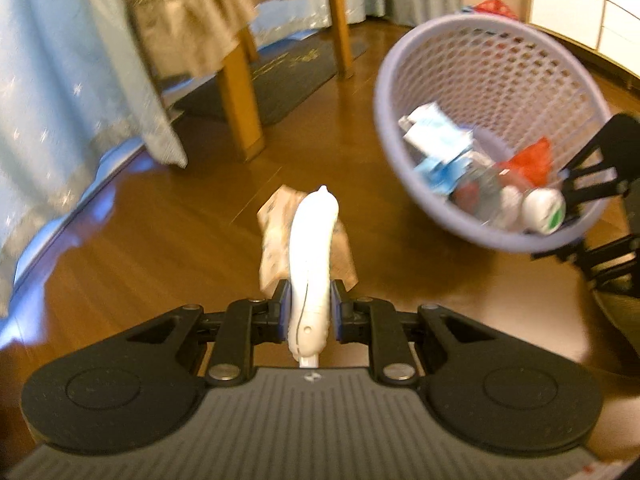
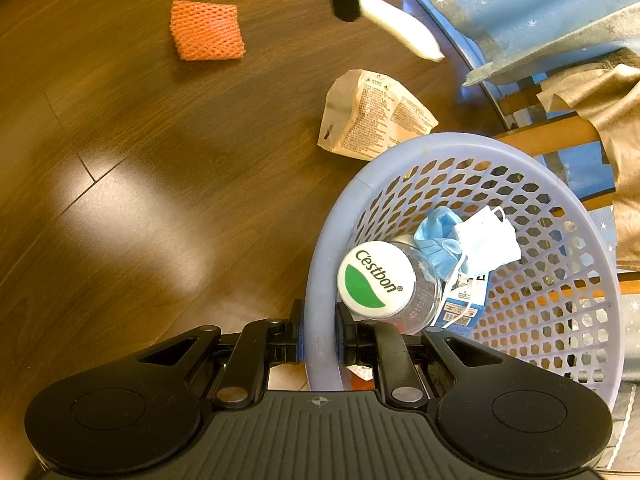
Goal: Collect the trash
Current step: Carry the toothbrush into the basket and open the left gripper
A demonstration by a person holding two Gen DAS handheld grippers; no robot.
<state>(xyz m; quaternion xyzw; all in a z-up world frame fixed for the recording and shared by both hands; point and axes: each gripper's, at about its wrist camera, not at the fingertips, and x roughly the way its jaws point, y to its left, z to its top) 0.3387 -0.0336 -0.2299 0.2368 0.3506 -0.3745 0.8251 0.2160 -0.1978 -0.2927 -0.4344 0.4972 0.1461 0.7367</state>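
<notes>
Left tool (image 1: 310,310) pinches white tube (image 1: 312,264); right tool (image 2: 319,338) clamps basket (image 2: 420,148) rim. Risk: tube slips, misses basket, lands on floor.

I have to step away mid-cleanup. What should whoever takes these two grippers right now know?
Left gripper: shut on a white curved plastic piece, held above the floor.
Right gripper: shut on the rim of the lilac basket.
Done: bottle, masks and a small carton lie in the basket.
Left: drop in the white piece, then fetch the crumpled paper bag and orange foam net from the floor.
</notes>
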